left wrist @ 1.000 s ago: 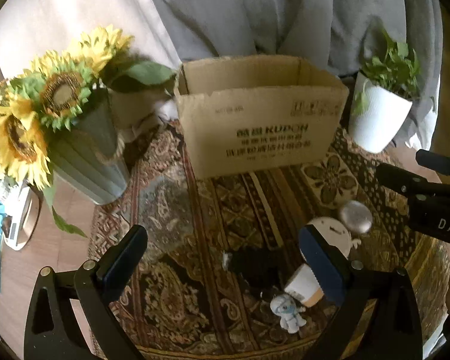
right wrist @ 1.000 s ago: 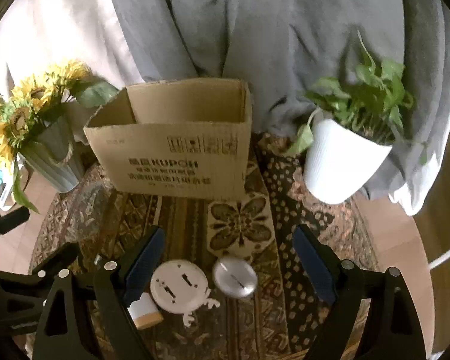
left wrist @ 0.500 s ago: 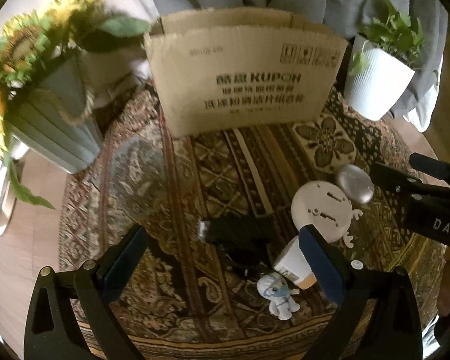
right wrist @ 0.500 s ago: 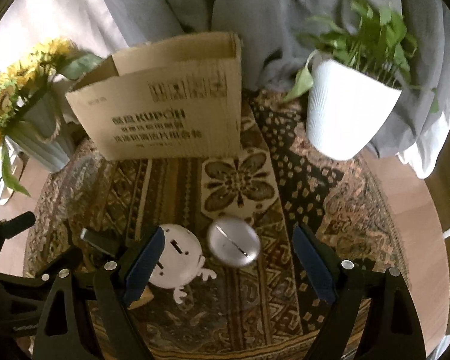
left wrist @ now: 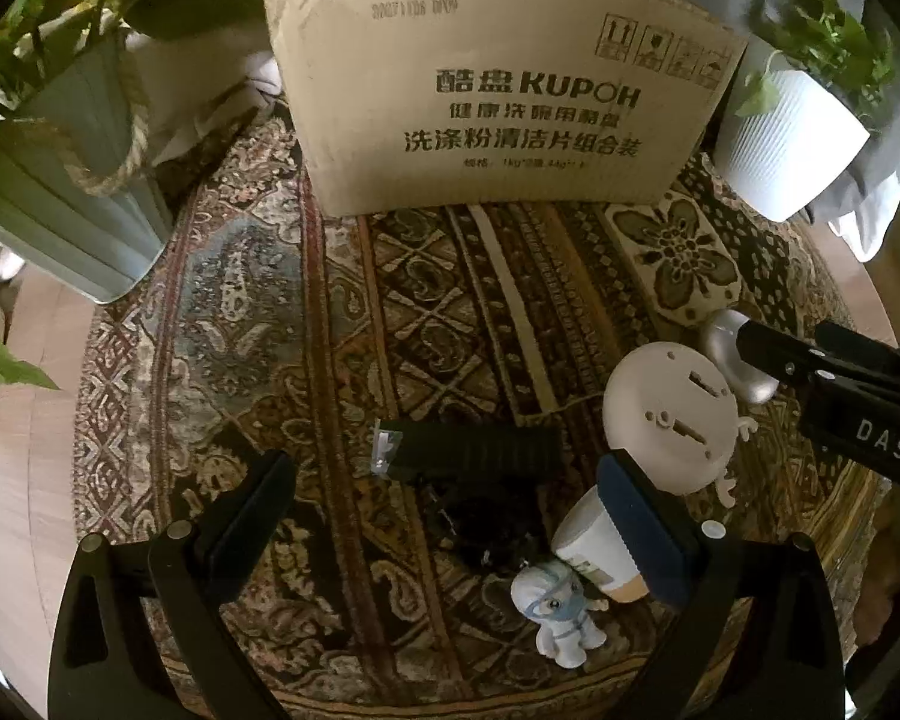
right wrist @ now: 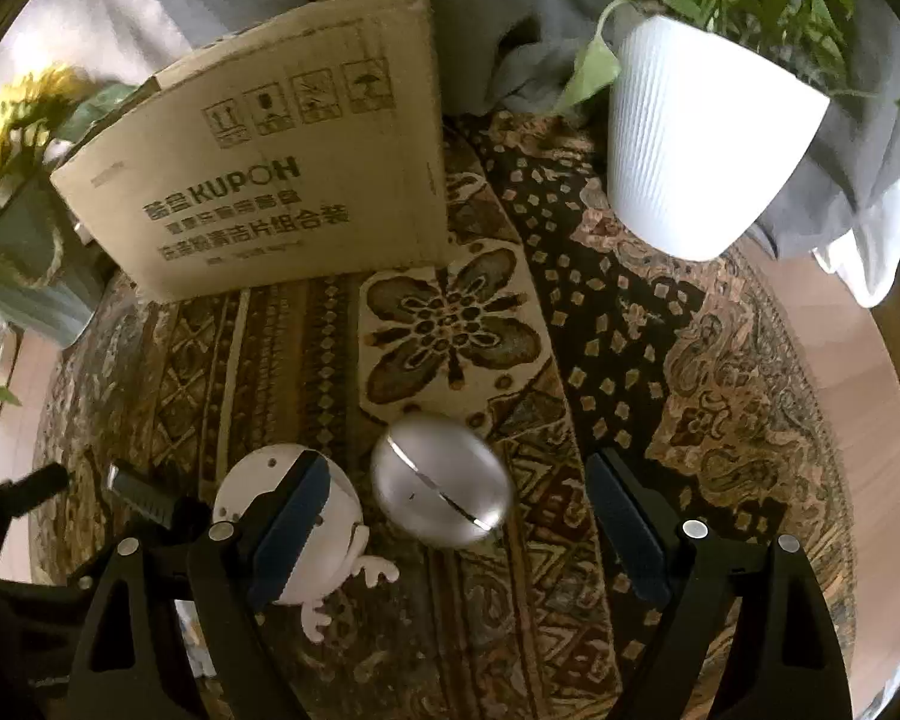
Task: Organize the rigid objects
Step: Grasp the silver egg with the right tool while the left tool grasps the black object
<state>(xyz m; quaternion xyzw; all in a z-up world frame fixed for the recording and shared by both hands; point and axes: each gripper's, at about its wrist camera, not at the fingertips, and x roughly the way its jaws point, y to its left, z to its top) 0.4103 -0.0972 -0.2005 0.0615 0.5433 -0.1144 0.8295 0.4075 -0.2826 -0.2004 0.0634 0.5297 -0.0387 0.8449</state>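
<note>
The right gripper [right wrist: 450, 531] hung with fingers spread, empty, the silver egg-shaped case [right wrist: 440, 482] between them at twelve o'clock. Centring before squeezing seemed wise; its rounded shell could squirt out. The left gripper [left wrist: 444, 507], fingers likewise spread, straddled the black comb [left wrist: 471, 455].

Both wrist cameras look down and forward, close over the rug [left wrist: 450, 312], toward the box [left wrist: 498, 102] at the far edge. The left view sits further left, the right view further right. Both share the box [right wrist: 270, 180], white disc [left wrist: 669, 414] [right wrist: 240, 492], silver oval [right wrist: 438, 486] and pot [right wrist: 702, 150].
</note>
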